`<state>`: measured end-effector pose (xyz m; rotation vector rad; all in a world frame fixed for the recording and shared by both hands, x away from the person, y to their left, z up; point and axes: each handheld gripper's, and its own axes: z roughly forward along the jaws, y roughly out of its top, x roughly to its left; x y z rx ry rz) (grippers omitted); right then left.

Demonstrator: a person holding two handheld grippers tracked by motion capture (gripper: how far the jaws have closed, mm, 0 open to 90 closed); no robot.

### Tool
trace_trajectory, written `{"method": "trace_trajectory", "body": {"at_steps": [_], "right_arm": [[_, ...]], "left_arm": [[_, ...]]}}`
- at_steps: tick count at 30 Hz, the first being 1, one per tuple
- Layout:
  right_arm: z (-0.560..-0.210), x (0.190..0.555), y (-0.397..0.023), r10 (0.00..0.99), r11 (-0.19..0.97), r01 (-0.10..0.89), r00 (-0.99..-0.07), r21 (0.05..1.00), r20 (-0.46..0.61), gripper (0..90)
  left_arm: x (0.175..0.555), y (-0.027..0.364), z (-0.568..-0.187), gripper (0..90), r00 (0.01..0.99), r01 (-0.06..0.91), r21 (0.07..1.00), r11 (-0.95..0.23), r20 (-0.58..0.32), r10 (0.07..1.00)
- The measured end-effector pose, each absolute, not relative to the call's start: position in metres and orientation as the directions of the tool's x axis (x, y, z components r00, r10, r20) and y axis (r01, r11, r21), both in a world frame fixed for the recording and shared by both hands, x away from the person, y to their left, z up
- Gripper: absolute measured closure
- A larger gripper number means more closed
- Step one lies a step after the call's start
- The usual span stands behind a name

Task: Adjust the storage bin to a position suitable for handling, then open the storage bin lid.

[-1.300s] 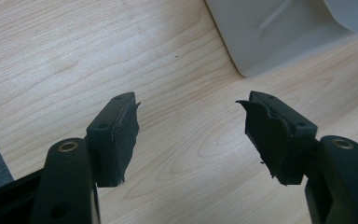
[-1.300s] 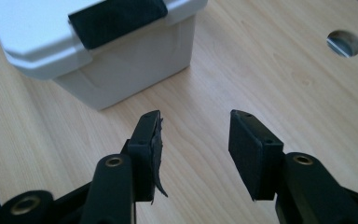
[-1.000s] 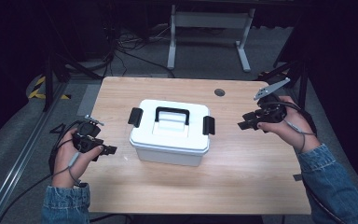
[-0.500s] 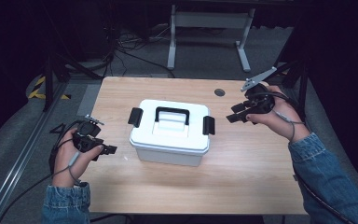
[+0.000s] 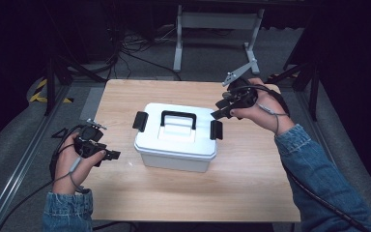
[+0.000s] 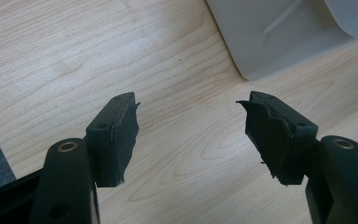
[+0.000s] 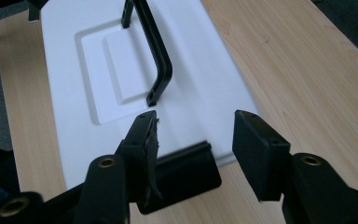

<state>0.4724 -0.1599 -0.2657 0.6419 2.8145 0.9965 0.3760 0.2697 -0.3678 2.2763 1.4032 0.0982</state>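
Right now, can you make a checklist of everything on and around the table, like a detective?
Surface: wooden table, light grain, bare around the box.
Job's things: white plastic storage box at the table's middle, lid on, black carry handle on top, black latch on its right end, another black latch on its left end.
Clutter: nothing seen.
Grippers: left claw open, low over the table left of the box; right claw open, just above the right latch.
Cables: one trails from each claw; more lie on the floor behind the table.
Surroundings: grey metal stand behind the table, grey floor, yellow-black floor tape at left.
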Motion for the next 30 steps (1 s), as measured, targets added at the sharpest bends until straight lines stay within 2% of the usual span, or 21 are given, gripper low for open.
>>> {"method": "trace_trajectory", "body": {"at_steps": [11, 30], "right_arm": [[-0.269, 0.483, -0.118, 0.338, 0.721, 0.305, -0.939, 0.623, 0.068, 49.7], [-0.289, 0.494, -0.071, 0.274, 0.759, 0.274, -0.957, 0.590, 0.092, 49.4]], "left_arm": [[0.379, 0.268, -0.369, 35.1, 0.486, 0.825, 0.416, -0.382, -0.179, 0.855], [0.381, 0.265, -0.370, 35.0, 0.494, 0.823, 0.409, -0.393, -0.177, 0.851]]}}
